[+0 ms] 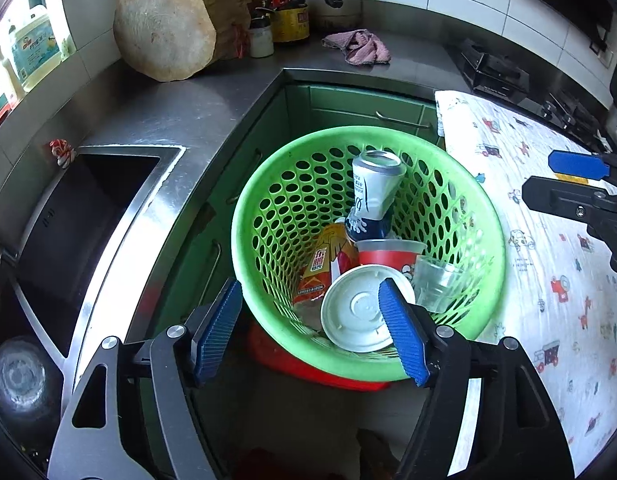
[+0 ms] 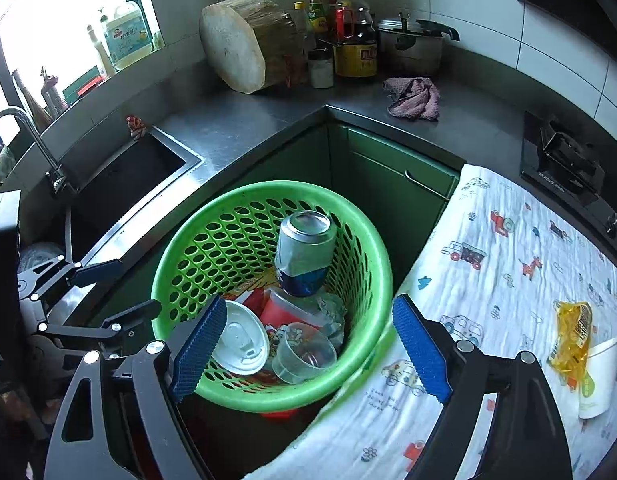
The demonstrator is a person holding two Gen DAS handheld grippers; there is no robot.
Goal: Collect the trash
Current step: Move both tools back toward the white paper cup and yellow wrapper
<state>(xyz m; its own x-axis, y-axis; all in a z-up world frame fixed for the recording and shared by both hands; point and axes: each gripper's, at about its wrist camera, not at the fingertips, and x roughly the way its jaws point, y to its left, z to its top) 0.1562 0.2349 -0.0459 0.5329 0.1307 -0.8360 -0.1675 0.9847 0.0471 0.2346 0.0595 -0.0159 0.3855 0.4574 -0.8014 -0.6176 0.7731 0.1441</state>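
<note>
A green perforated basket (image 1: 238, 216) (image 2: 268, 188) stands between the sink counter and a printed cloth (image 2: 488, 300). Inside lie a dented can (image 1: 374, 188) (image 2: 304, 252), a red cup (image 1: 384, 256), a clear plastic cup (image 1: 438, 284), a white lid (image 1: 356, 312) (image 2: 240, 340) and an orange wrapper (image 1: 320, 268). My left gripper (image 1: 308, 286) hangs open over the basket's near rim, nothing between its pads. My right gripper (image 2: 310, 302) is open above the basket too, holding nothing. A yellow wrapper (image 2: 570, 336) and a white paper cup (image 2: 598, 380) lie on the cloth at the right.
A steel sink (image 1: 88, 208) with a faucet (image 2: 24, 128) lies to the left. At the back corner stand a wooden chopping block (image 1: 168, 28), bottles, a pressure cooker (image 2: 412, 44) and a pink rag (image 1: 358, 46). A black stove (image 1: 492, 68) sits beyond the cloth.
</note>
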